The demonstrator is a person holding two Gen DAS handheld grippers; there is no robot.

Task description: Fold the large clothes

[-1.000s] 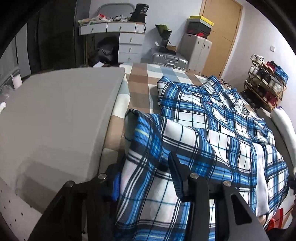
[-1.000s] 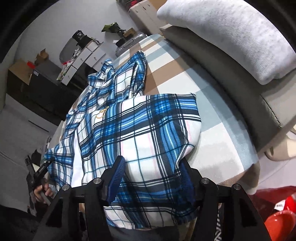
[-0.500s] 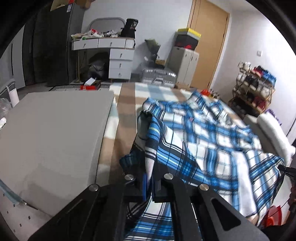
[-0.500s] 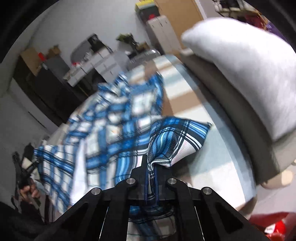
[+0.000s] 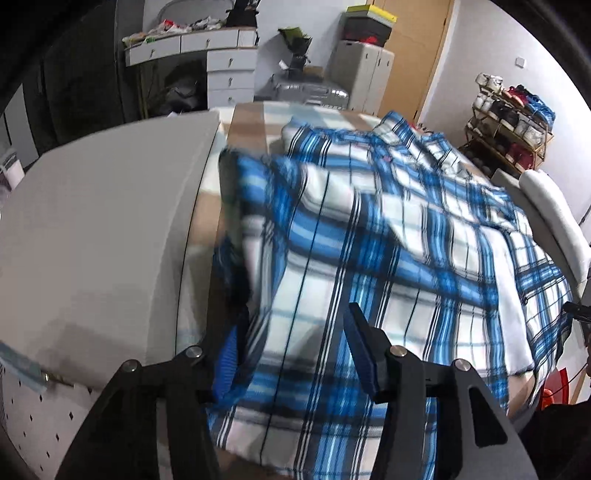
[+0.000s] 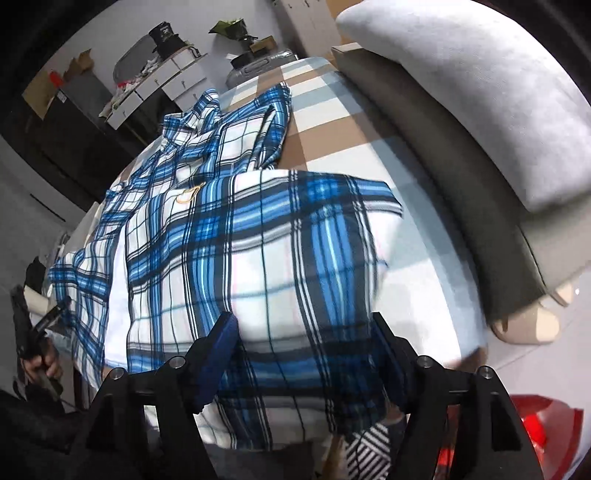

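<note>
Blue-and-white plaid shirt (image 5: 406,229) spread across the checked bedspread (image 5: 251,122), collar toward the far end, hem folded back over the body at the near edge; grey panel (image 5: 103,221) running along the bed's left side, pale cushion (image 6: 480,92) along its right.

Left to right:

Left gripper (image 5: 291,347) over the near left corner of the folded hem. Jaws opening, blue pads clear of the cloth on both sides, fabric lying loose between them and blurred, nothing pinched.

Shirt itself: light, thin, entirely limp, judging by the way it drapes and puckers. No stiffness to carry a fold, so likely to sag or slide unless lifted at two points at once. Not fragile; mildly slippery on the smooth bedspread. Best purchase probably at doubled edges and corners: the hem corners, side seams, shoulder seams beside the collar. A pinch in the middle of a panel would most likely just raise a peak.

Right gripper (image 6: 304,350) over the near right corner of the same fold. Jaws opening wide, pads standing off the cloth, fabric between but not gripped.

Containers: none on the bed. Beyond it, white drawers (image 5: 229,70) all closed with clutter on top, stacked boxes (image 5: 365,33) with contents hidden, shoe rack (image 5: 513,114) full of shoes by the far right wall.
</note>
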